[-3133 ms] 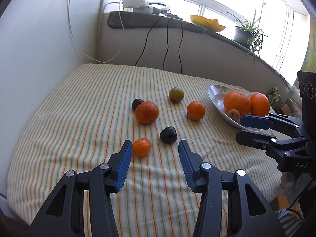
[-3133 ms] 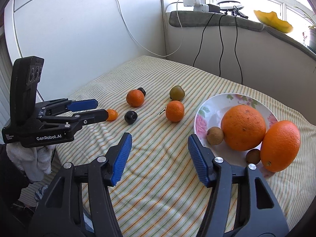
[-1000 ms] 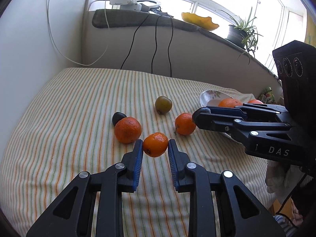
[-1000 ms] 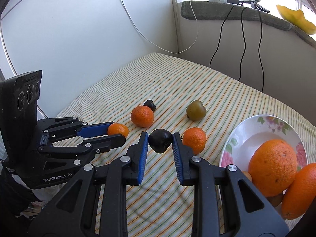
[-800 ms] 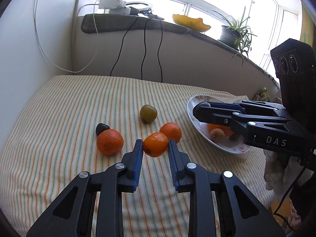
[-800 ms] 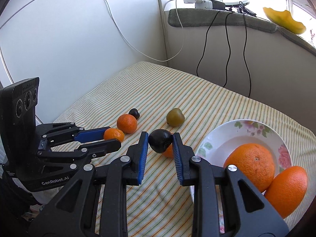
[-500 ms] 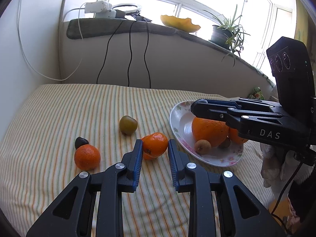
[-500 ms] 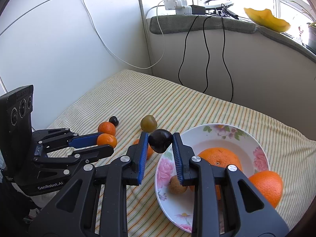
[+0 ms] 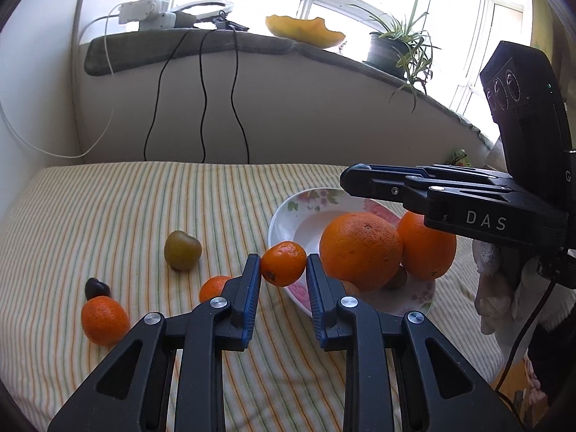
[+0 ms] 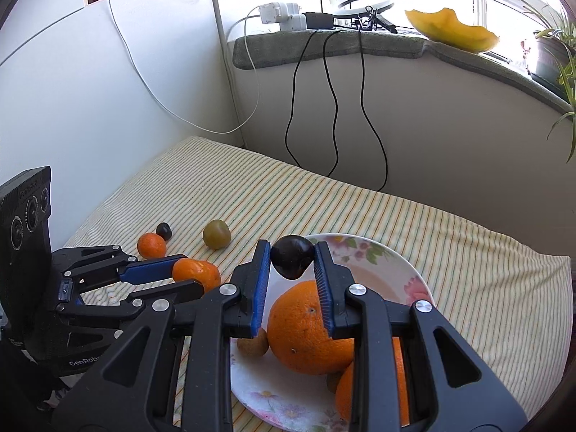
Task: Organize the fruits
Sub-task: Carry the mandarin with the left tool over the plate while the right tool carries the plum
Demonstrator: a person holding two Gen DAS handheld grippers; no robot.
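The left gripper (image 9: 283, 275) is grasping a small mandarin (image 9: 283, 263) with dimpled skin between its ribbed blue fingers (image 9: 252, 298), holding it in the air just at the near rim of the flowered plate (image 9: 306, 212). The right gripper (image 10: 291, 273) is clenching a smooth dark plum (image 10: 291, 256), rounded with a pointed lower end, above the plate (image 10: 396, 266) and over a large pebbled orange (image 10: 306, 327).

The plate is lying on a striped, soft cloth (image 9: 108, 208) covering the surface, toward its right edge. In the plate, the left view is showing two large oranges (image 9: 360, 250) side by side; the right view is hiding most of the second one behind its finger, but it is showing a small brown round fruit (image 10: 253, 345) touching the big orange.

On the cloth toward the left edge, a greenish fruit (image 9: 182, 250), two more mandarins (image 9: 104, 320) and a small dark plum (image 9: 96, 287) are lying loose; this plum is touching the nearer mandarin.
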